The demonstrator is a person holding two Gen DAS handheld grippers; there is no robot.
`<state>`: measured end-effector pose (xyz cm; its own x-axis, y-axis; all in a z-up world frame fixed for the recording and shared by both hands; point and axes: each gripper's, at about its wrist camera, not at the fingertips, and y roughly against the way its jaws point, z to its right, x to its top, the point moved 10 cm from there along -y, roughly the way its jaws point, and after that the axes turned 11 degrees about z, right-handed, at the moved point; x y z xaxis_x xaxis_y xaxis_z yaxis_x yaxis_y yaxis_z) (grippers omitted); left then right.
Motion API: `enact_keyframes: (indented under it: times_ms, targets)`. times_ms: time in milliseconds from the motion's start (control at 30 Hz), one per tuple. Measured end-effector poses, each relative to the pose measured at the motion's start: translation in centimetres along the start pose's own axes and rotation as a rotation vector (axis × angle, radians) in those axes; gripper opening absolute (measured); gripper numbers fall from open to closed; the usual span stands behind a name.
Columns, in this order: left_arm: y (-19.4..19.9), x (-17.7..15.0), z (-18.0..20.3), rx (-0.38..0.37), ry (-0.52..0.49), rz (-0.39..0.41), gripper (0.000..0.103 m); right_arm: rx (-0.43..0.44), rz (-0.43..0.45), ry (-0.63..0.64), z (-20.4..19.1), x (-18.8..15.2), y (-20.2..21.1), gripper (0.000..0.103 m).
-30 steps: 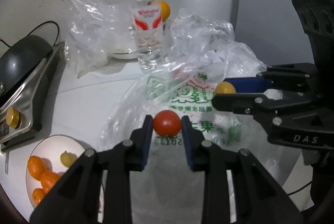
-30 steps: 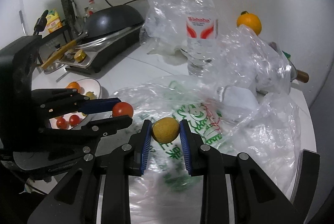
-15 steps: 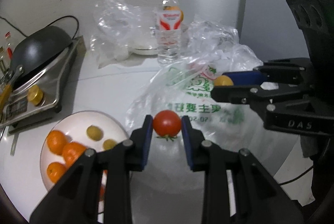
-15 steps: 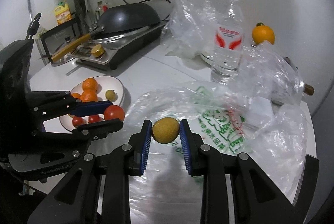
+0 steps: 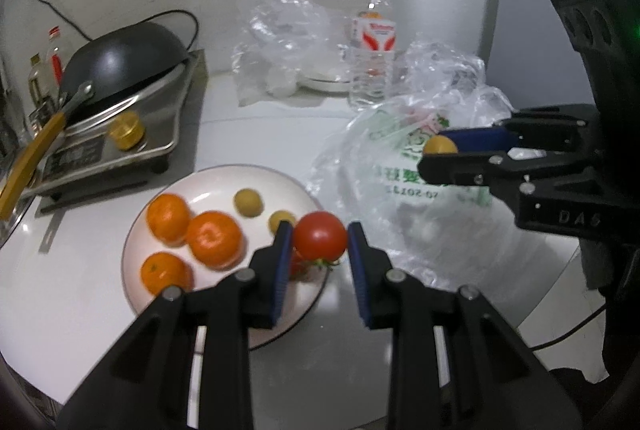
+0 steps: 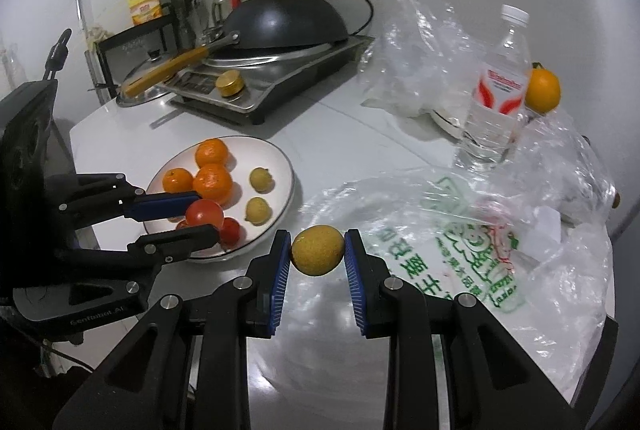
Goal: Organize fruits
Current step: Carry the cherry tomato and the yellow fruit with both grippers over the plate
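My left gripper [image 5: 320, 244] is shut on a red tomato [image 5: 320, 236] and hangs over the right edge of a white plate [image 5: 208, 185]. On the plate [image 6: 256, 145] lie three oranges [image 5: 214, 238], two small yellow-green fruits [image 5: 248, 202] and small red tomatoes [image 6: 231, 231]. My right gripper [image 6: 318, 256] is shut on a yellow-green round fruit [image 6: 318, 250], just right of the plate and over the edge of a printed plastic bag [image 6: 472, 242]. In the left wrist view the right gripper [image 5: 448, 149] shows at the right with that fruit [image 5: 439, 145].
A cooker with a dark wok [image 6: 284, 17] and a brass knob stands behind the plate. A water bottle [image 6: 498, 89], crumpled clear bags [image 6: 424, 41] and an orange [image 6: 542, 89] sit at the back right. Bottles and a rack [image 6: 140, 25] are at the far left.
Both grippers have swung left with their fruit still held. The plate has come from the lower left to under the left gripper, and the printed bag has slid to the right.
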<state>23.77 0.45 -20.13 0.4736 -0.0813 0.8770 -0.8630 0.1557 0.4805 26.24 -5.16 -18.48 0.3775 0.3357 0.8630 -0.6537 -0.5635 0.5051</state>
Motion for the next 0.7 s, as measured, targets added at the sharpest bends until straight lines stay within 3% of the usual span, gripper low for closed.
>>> enact_keyframes:
  times_ms: [433, 700]
  targets:
    - [1.4, -2.7, -4.6, 0.082, 0.038, -0.01, 0.029, 0.032, -0.036, 0.042, -3.5, -0.1, -1.8, 0.029]
    - [1.3, -4.2, -5.9, 0.087, 0.049, -0.034, 0.029, 0.049, -0.057, 0.059, -5.0, -0.2, -2.9, 0.029]
